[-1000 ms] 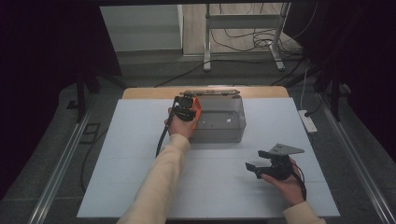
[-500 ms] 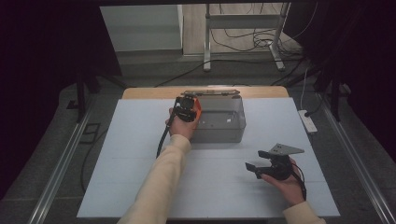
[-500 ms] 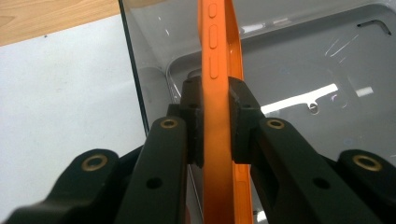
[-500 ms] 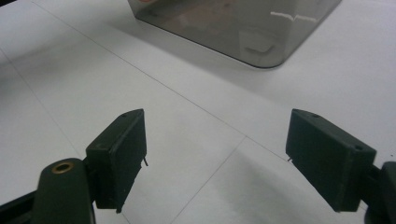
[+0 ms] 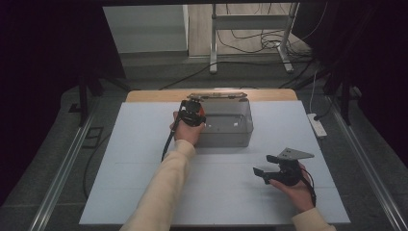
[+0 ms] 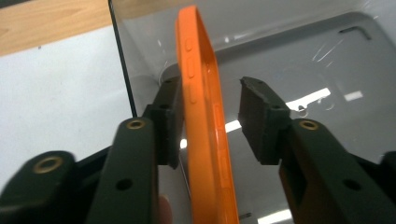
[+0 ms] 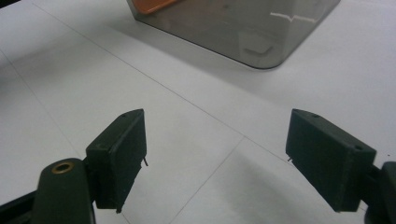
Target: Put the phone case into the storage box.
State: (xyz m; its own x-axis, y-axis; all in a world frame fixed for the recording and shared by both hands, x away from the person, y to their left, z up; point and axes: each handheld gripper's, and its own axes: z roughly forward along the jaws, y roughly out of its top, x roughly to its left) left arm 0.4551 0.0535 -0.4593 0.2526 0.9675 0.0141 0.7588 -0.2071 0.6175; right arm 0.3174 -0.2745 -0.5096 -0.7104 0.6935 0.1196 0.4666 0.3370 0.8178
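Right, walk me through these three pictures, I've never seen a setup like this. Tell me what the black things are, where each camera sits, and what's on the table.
A person sits at a white table with a hand-held gripper in each hand; each has two black fingers that pinch.

The high view looks down from above the person's side. The left gripper reaches to the near left corner of a clear plastic bin. The right gripper rests over bare table, apart from the bin.

The other two pictures come from cameras riding on the grippers, looking along their fingers. In the left gripper view, a thin orange phone case stands on edge between the spread fingers, touching the left one, with a gap on the other side. In the right gripper view, the fingers stand wide apart with nothing between them, the bin ahead.
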